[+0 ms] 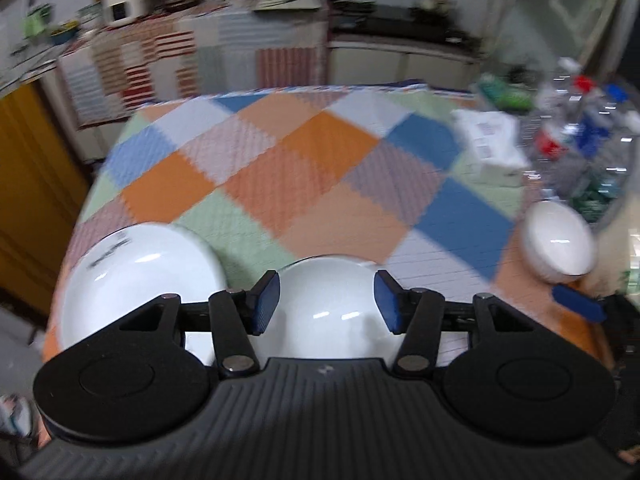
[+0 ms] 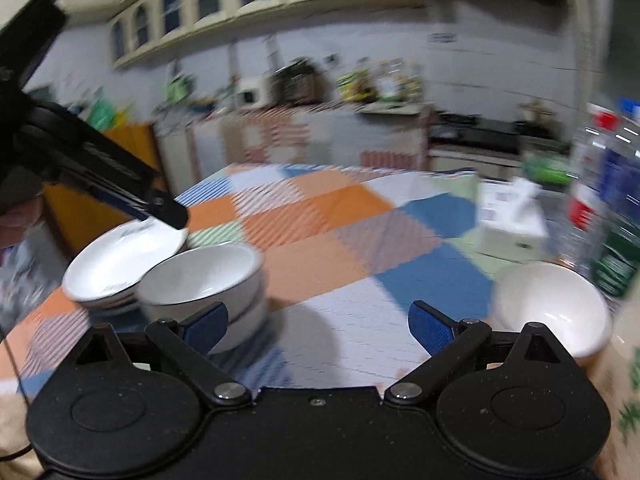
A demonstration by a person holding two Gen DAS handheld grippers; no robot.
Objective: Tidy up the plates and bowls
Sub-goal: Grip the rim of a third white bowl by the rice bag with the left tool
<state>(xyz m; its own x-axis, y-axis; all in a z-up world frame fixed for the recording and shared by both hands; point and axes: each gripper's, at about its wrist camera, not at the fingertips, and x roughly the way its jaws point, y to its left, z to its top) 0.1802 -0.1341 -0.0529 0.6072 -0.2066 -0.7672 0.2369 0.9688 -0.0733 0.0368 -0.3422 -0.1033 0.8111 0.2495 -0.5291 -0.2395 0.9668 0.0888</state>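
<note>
The left gripper [image 1: 327, 302] hangs above the stacked bowls [image 1: 328, 308] — jaws parted, gripping nothing. The right gripper [image 2: 318, 326], just right of that stack, gapes wider — also bare.

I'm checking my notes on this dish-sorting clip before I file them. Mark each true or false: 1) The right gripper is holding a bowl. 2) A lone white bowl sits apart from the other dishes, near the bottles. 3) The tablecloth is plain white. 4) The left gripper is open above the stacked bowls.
1) False. The right gripper is open and empty, over the checked tablecloth.
2) True. The lone bowl sits near the water bottles, away from the plates.
3) False. It is checked in orange, blue, green and white.
4) True. The left gripper is open above the stacked bowls.
</note>
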